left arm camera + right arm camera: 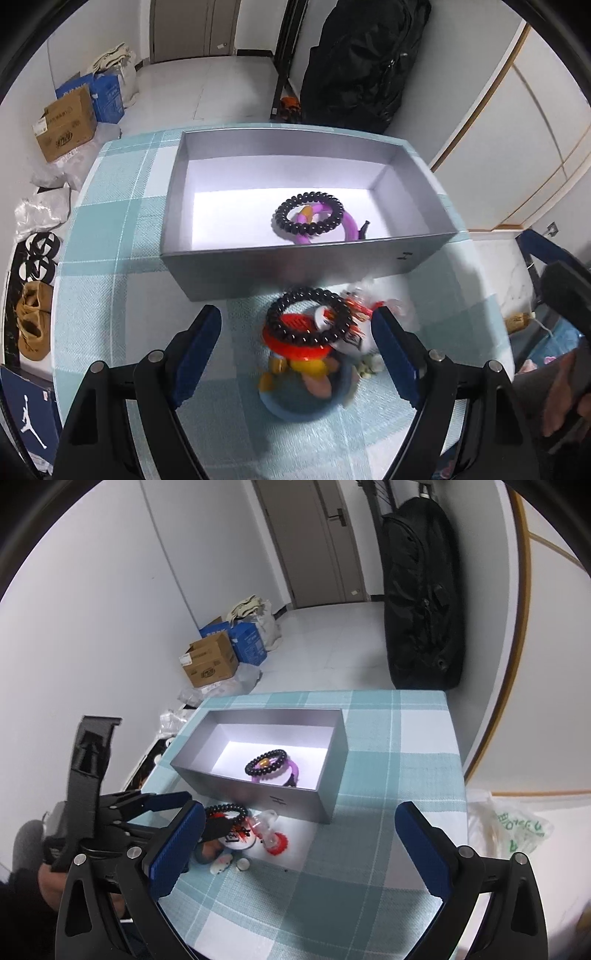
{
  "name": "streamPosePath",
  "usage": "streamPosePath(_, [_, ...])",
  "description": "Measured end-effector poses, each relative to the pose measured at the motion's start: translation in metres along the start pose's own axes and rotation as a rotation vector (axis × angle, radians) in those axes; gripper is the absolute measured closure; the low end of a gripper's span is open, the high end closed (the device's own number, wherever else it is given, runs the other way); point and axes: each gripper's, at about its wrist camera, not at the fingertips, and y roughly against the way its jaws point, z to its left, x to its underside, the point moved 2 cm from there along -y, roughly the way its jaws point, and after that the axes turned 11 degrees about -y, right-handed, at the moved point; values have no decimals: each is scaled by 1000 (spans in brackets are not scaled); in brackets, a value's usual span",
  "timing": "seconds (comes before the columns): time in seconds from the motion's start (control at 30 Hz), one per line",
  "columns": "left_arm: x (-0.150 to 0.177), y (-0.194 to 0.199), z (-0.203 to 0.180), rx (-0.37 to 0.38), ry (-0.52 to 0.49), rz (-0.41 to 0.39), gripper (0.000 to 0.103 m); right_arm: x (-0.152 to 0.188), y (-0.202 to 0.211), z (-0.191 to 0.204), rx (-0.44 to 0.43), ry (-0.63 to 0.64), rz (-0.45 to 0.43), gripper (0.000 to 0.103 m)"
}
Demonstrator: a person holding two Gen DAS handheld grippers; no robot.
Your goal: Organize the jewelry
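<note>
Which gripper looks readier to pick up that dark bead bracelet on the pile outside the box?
Left gripper: its open jaws already straddle the dark bead bracelet. The right gripper hangs off to the side.

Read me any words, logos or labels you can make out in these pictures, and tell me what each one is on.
Jumpman figure logo, no words: on the blue shoe box.
Green lettering on the plastic bag: too distorted to read.
Printing on the cardboard carton: too small.
Printing on the blue cartons: too blurred.
Small mark on the grey box: unreadable.

Motion blur smears the pile between the left claw's fingers. The box wall cuts off the purple ring inside.
</note>
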Motion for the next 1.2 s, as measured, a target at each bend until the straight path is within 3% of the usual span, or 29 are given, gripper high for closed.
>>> streamPosePath(0.23, [2,-6,5,43,18,11,23,-4,-1,-6,-8,-44,12,0])
streamPosePath(0.43, [1,-15,5,25,1,13,24,-2,-1,-2,-18,-35,19,0])
streamPosePath(0.53, [0,-13,1,37,-9,10,33,-1,-1,-1,-18,-29,24,0])
streamPosePath(0.6, [0,-10,-3,78,-10,5,53,-2,0,-3,-16,-35,23,0])
streamPosePath(0.8, [1,-4,-7,87,-30,7,65,-2,-1,-7,-18,-67,31,0])
streamPosePath(1.2, [0,4,0,134,-2,-12,68,0,-5,-2,-8,-51,40,0])
